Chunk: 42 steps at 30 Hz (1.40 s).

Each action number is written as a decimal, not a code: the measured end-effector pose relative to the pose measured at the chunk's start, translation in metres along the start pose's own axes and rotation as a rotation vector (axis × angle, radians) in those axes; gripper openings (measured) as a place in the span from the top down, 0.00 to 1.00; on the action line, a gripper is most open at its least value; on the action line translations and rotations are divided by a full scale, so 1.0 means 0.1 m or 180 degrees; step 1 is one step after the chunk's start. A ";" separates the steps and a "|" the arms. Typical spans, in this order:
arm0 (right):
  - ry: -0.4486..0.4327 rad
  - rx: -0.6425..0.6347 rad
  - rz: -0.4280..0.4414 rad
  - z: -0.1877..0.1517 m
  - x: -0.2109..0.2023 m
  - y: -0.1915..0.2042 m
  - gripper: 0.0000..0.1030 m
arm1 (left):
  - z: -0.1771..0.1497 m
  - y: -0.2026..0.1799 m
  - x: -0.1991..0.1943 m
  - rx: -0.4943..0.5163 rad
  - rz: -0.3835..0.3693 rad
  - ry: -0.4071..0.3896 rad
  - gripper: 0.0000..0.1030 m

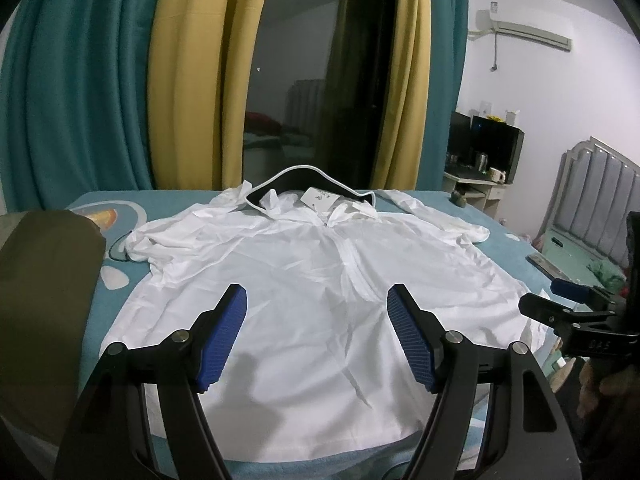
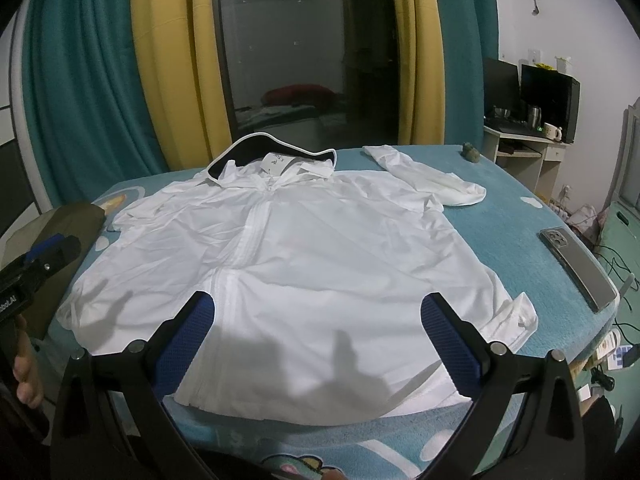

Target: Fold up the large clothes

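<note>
A white zip-up hooded jacket [image 1: 304, 300] lies spread front-up on a teal bed cover [image 1: 516, 252]; its hood with a dark lining and a paper tag points away from me. In the right wrist view the same jacket [image 2: 320, 248] shows one sleeve bent toward the far right. My left gripper [image 1: 317, 298] hovers open above the jacket's lower middle, blue pads wide apart and empty. My right gripper [image 2: 318, 304] is open too, above the hem, holding nothing. The right gripper [image 1: 568, 300] also appears at the right edge of the left wrist view, the left gripper [image 2: 44, 256] at the left edge of the right wrist view.
An olive folded cloth [image 1: 44, 304] lies on the bed's left side. A phone [image 2: 576, 268] rests on the cover to the right of the jacket, and a small dark object [image 2: 471, 151] sits near the far right corner. Curtains and a dark window stand behind; a desk is far right.
</note>
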State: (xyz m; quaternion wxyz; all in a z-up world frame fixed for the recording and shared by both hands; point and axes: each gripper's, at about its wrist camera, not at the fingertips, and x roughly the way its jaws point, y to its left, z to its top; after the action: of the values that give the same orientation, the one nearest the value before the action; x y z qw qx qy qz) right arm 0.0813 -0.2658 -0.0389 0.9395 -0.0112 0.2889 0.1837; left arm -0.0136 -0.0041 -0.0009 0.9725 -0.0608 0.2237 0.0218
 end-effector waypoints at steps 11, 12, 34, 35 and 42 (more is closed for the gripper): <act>0.0003 0.0007 -0.0008 0.01 0.01 -0.02 0.01 | 0.00 -0.03 0.02 -0.0012 -0.0042 0.0003 0.26; 0.0002 0.0007 -0.0008 0.00 0.01 -0.02 0.01 | 0.00 -0.04 0.02 -0.0010 -0.0036 0.0005 0.26; 0.0010 0.0009 -0.0015 -0.01 0.00 -0.04 0.01 | -0.02 -0.03 0.00 -0.0024 -0.0019 0.0018 0.26; 0.0014 0.0013 -0.0013 -0.01 0.00 -0.05 0.01 | -0.02 -0.04 0.00 -0.0023 -0.0022 0.0023 0.26; 0.0013 0.0014 -0.0017 -0.03 0.00 -0.04 0.01 | -0.02 -0.05 0.01 -0.0021 -0.0031 0.0037 0.26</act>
State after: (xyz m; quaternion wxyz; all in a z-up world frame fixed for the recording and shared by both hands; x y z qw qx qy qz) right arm 0.0812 -0.2700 -0.0414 0.9394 -0.0103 0.2911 0.1806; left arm -0.0134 -0.0092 -0.0029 0.9711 -0.0652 0.2291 0.0174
